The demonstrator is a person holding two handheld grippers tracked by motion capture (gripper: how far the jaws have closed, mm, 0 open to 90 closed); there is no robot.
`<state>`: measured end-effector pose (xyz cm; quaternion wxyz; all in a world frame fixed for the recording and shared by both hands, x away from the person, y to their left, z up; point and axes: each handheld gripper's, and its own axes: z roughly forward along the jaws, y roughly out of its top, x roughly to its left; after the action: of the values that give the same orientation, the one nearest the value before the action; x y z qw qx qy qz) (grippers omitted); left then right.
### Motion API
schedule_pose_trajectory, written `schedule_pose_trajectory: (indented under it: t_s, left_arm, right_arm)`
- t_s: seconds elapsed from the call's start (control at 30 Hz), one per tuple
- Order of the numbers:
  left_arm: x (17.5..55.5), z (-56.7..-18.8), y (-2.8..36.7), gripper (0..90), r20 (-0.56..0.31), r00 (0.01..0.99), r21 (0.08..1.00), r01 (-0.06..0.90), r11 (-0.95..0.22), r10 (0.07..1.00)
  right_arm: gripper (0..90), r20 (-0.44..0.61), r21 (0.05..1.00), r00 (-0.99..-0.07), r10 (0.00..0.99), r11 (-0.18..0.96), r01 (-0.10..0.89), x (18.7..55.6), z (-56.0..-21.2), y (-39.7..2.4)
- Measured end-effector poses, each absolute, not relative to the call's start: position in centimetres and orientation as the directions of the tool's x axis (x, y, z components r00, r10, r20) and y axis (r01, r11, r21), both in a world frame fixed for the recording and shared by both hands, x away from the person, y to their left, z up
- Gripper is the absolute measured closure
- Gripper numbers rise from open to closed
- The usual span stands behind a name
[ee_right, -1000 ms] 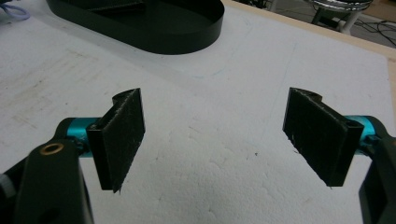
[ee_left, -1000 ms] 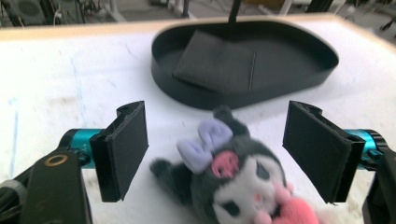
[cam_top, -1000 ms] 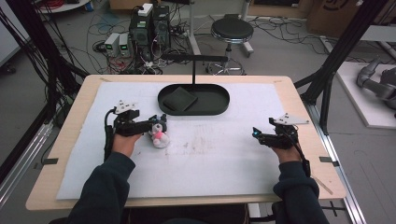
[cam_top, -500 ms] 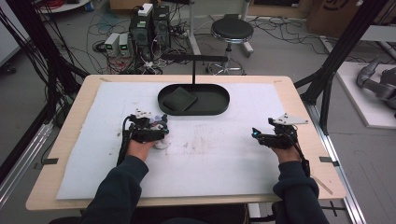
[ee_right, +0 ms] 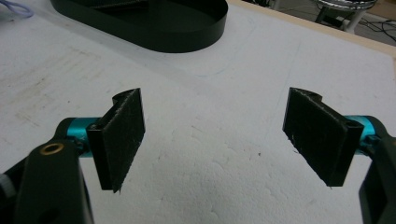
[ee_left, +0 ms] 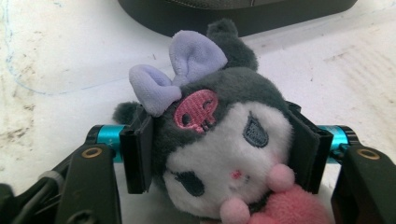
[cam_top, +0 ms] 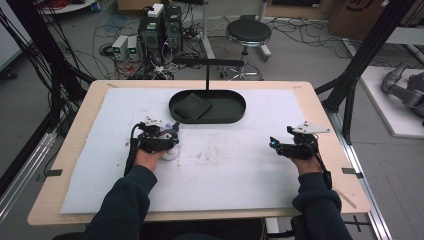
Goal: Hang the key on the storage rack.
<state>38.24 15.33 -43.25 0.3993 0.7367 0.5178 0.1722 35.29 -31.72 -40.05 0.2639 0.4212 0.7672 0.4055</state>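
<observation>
From the high view, the left hand-held gripper [cam_top: 170, 141] sits on the left half of the white-covered desk [cam_top: 240, 190], just near of the black oval tray [cam_top: 235, 116], and it has come down and forward onto the spot where the plush toy [cam_top: 171, 152] lay a second ago, beside the jaws and in plain sight; now the toy peeks out only as a pale patch under the tool. The tray holds a dark square pad [cam_top: 192, 106] at its left end, and a black stool [cam_top: 248, 32] stands on the floor beyond the far edge. The right hand-held gripper [cam_top: 273, 144] rests well apart on the right side, where it was before. In the left gripper view the change is clear: the jaws have just been closing, and the toy [ee_left: 219, 154], with its dark hood, lilac bow and pink skull badge, lies between them with both black pads pressed against the sides of its head, so I take it as clamped. That suggests the grasp is made and a lift towards the tray [ee_left: 243, 21] just beyond would be the likely next step. In the right gripper view the right hand-held gripper [ee_right: 215, 135] has its jaws wide apart with nothing between them, over bare white foam, with the tray [ee_right: 154, 35] at the far left.
</observation>
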Motion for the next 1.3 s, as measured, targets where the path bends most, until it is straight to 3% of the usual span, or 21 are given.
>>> schedule_pose_trajectory:
  t_s: [0.2,0.7,1.1,1.3]
  left_arm:
    - [38.2,-41.1,16.8,37.3,-0.191,0.461,0.799,0.586,-0.136,0.867]
    - [40.5,-30.8,18.8,37.1,-0.151,0.596,0.888,0.432,-0.156,0.789]
    - [44.5,-28.1,17.9,37.2,-0.173,0.655,0.919,0.377,-0.119,0.736]
    - [47.6,-28.2,17.1,37.2,-0.227,0.635,0.912,0.405,-0.068,0.739]
  right_arm:
    - [21.2,-0.058,0.846,-0.501,0.864,0.309,0.434,35.3,-40.0,-31.9]
    - [21.2,-0.052,0.852,-0.504,0.862,0.302,0.428,35.3,-39.9,-32.0]
    - [21.2,-0.044,0.856,-0.505,0.862,0.293,0.426,35.3,-39.9,-32.0]
    - [21.2,-0.041,0.857,-0.506,0.861,0.291,0.425,35.3,-39.8,-32.1]
